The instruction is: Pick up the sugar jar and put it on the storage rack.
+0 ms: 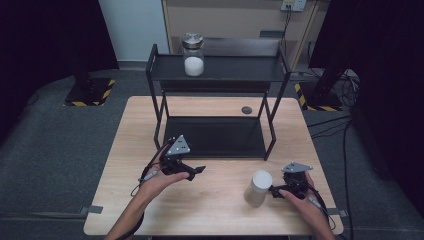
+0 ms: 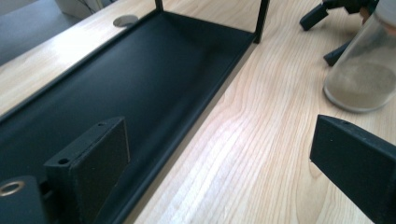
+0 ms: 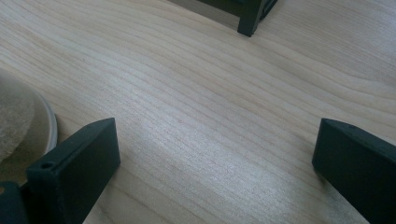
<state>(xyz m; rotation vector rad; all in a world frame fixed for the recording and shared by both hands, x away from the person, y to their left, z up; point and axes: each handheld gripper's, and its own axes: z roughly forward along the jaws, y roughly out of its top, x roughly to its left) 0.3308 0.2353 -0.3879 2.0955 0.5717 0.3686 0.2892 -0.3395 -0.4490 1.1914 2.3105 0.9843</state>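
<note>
Jar of tan powder (image 1: pixel 258 188) stands upright on the table (image 1: pixel 215 205), long axis vertical, white lid up. It sits in the near right part of the table, at about 4 o'clock from the table's middle. In the left gripper view the same jar (image 2: pixel 362 77) shows glass walls with tan powder filling the lower part.

Right gripper (image 1: pixel 280 190) lies just beside the jar, at its 3 o'clock, jaws pointing toward it. In the right gripper view (image 3: pixel 215 154) the jaws are spread wide with bare wood between them; the jar's base (image 3: pixel 23 128) sits just outside the left jaw. Whether that jaw touches the glass, cannot tell. Nothing grasped.

Left gripper (image 1: pixel 192 172) is at the jar's 9 o'clock, well apart from it, jaws pointing toward the jar. Left gripper view (image 2: pixel 219 163): jaws released and wide, nothing between them.

Black two-tier rack (image 1: pixel 272 75) stands at 12 o'clock; its lower tray (image 2: pixel 140 84) lies just beside the left jaw. A second jar with white powder (image 1: pixel 193 55) stands on the top shelf, left end. Open wood runs between the two grippers; the table's near edge is close behind the jar.
</note>
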